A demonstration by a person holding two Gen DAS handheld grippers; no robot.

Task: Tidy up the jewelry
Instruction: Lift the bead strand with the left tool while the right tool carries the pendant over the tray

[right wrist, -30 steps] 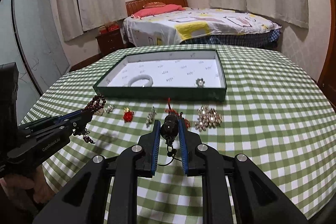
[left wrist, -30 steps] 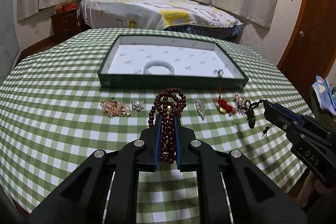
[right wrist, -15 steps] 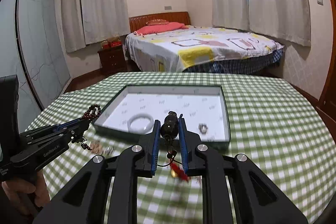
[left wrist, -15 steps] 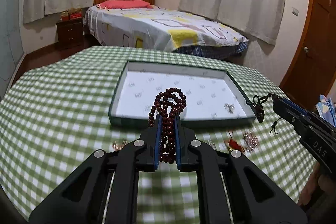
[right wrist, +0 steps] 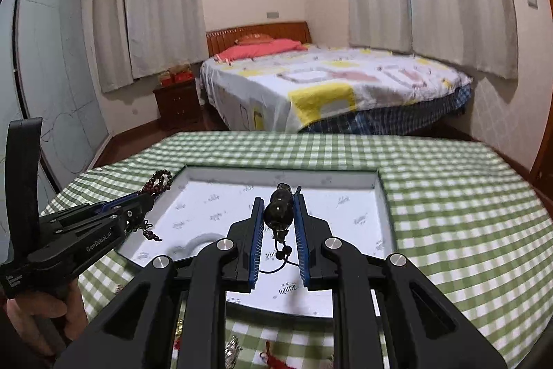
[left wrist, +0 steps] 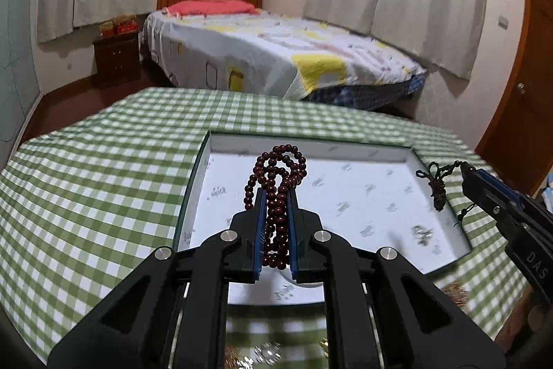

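Left hand-held gripper [left wrist: 274,196]: jaws clamped narrow on a dark red bead bracelet [left wrist: 276,182], loops bunched above the tips and a tail hanging below. Right hand-held gripper [right wrist: 279,208]: jaws close together on a dark glossy pendant [right wrist: 279,211], its black cord [right wrist: 281,260] dangling between the fingers.

Both loads hang above the green-walled tray [left wrist: 376,149] on the checked counter [left wrist: 96,168]. White bangle [right wrist: 200,239] lies near the tray's front left; small silver piece [left wrist: 423,232] sits toward the right side.

Step, as you should read it: set each piece down on the white lining.

- Pick bare lining well apart from the bangle and the silver piece.
- Lower until the hanging bead tail touches the lining before you let go; a drop from height likely scatters the loops.
- Keep the two tips apart so the cord does not snag the beads.
- Release the pendant low; it looks round and may roll.
- More jewelry lies on the counter in front of the tray, blurred.
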